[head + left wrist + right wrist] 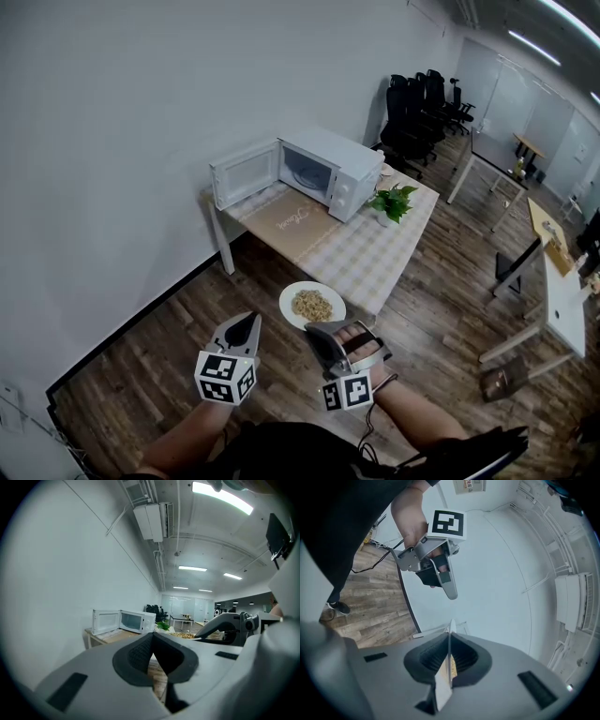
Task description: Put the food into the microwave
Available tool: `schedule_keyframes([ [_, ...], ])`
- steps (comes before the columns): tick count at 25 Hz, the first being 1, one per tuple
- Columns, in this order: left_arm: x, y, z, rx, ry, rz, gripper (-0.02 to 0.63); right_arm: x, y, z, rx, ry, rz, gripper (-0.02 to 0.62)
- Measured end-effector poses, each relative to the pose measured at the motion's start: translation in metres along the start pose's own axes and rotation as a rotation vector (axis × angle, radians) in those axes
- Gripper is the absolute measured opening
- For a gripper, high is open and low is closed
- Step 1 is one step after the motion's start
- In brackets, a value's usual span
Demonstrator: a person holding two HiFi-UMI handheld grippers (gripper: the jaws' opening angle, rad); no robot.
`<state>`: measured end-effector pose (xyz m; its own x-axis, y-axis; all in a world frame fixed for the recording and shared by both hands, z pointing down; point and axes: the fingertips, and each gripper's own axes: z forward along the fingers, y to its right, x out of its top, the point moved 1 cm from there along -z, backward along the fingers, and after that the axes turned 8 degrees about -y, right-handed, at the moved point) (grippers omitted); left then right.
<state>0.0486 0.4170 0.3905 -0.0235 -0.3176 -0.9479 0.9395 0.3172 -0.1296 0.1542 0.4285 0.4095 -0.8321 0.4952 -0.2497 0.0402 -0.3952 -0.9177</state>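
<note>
A white plate [288, 298] heaped with pale cooked food [313, 305] hangs over the wooden floor, short of the table. My right gripper [320, 331] is shut on its near rim; in the right gripper view the plate [443, 679] stands edge-on between the jaws of that gripper [450, 641]. My left gripper [251, 322] floats just left of the plate, shut and empty, its pads meeting in its own view [153, 637]. The white microwave [323, 172] sits on the table with its door [244, 172] swung open to the left; it also shows ahead in the left gripper view [137, 621].
The table [361, 253] carries a checked cloth and a small potted plant [393, 201] right of the microwave. A white wall runs along the left. Black office chairs [417, 112] and more desks [562, 300] stand behind and to the right.
</note>
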Motion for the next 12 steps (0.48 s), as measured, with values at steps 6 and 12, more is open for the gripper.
schedule_keyframes([
  [6, 0.0, -0.012, -0.008, -0.011, 0.008, 0.001, 0.009, 0.014, 0.0, 0.005, -0.012, 0.002, -0.006, 0.018],
  [12, -0.002, -0.036, -0.017, -0.029, 0.02, -0.003, 0.009, 0.032, -0.002, 0.017, -0.024, -0.013, -0.019, 0.02],
])
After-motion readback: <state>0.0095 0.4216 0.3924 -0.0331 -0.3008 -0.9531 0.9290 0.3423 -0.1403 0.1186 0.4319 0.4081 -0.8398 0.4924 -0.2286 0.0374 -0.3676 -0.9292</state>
